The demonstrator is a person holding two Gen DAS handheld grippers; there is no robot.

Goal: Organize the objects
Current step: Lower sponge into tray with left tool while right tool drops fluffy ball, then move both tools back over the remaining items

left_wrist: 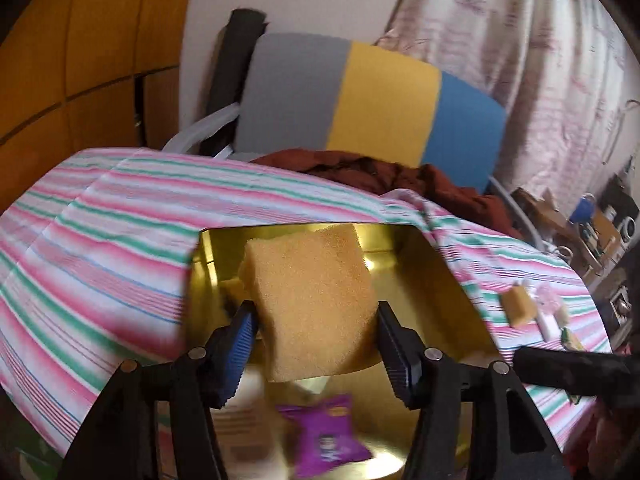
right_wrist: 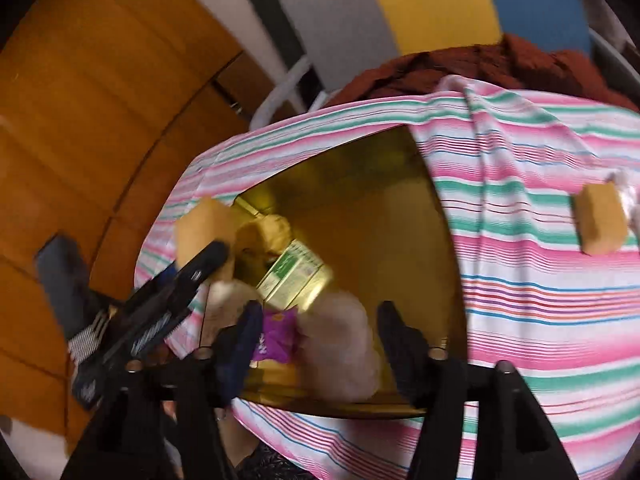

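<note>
The yellow sponge was clamped between the blue-padded fingers of the left gripper, pinched at its lower sides and held tilted in the air above the open gold tin; whether it was clear of the tin's floor or brushing something inside could not be told. The tin sat sunk into the striped cloth that covers the bench, nearer its front edge, and already held a purple packet, a green-labelled carton, a pale crumpled bag and what looked like another sponge piece in its far left corner. The right gripper hung over the tin's near rim with its fingers spread wide and nothing between them, though that view was blurred. A second sponge lay on the cloth toward the right edge of the bench, just beside some small pale items too smeared to name. The step in hand seemed to be depositing the held sponge in the tin. The next move would call for lowering it into the free space on the right of the tin, then opening the fingers, leaving the free gripper to fetch the sponge out on the cloth.
</note>
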